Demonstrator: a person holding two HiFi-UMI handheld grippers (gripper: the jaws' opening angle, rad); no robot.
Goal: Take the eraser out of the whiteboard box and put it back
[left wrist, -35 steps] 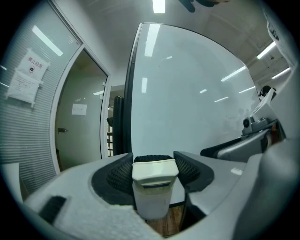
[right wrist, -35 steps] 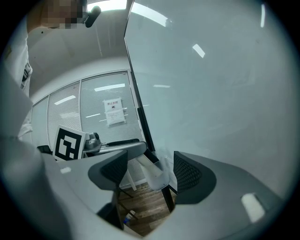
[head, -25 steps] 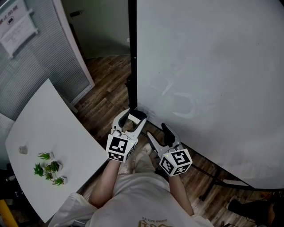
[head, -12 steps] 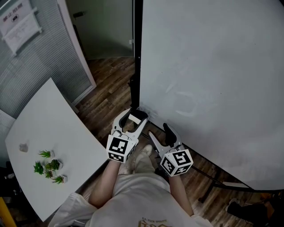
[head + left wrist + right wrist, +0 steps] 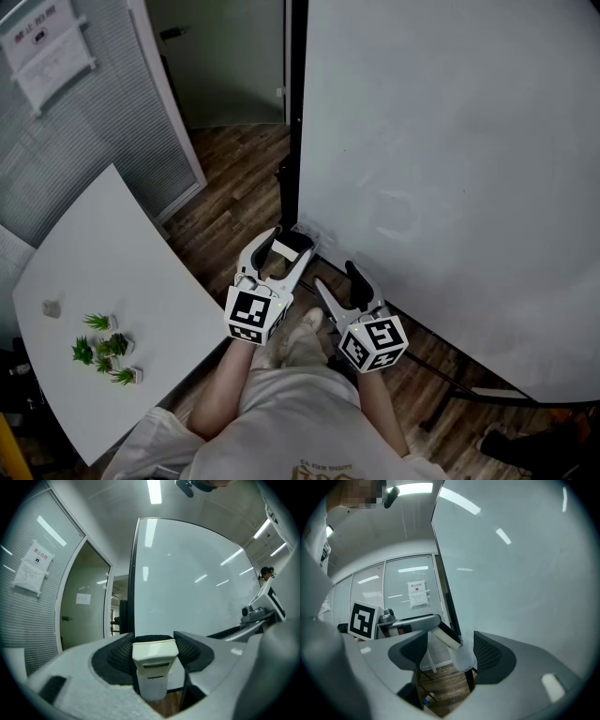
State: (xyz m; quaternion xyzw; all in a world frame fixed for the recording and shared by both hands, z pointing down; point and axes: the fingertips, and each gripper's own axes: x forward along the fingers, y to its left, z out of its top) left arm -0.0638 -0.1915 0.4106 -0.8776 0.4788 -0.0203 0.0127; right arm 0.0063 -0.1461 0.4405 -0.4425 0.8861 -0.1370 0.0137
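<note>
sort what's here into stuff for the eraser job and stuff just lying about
Job: eraser, clamped in the left claw; whiteboard box; whiteboard.
Lying about: white table; small plants on it; small grey object; wall notice; right claw, open and empty.

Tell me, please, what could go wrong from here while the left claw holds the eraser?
1. The left claw pinches the eraser only near its tips, over the wooden floor; a slip would likely drop it there.
2. The whiteboard edge is close ahead, so the claw may bump it.
3. The right claw, open and empty, sits close beside and could knock the eraser.
</note>
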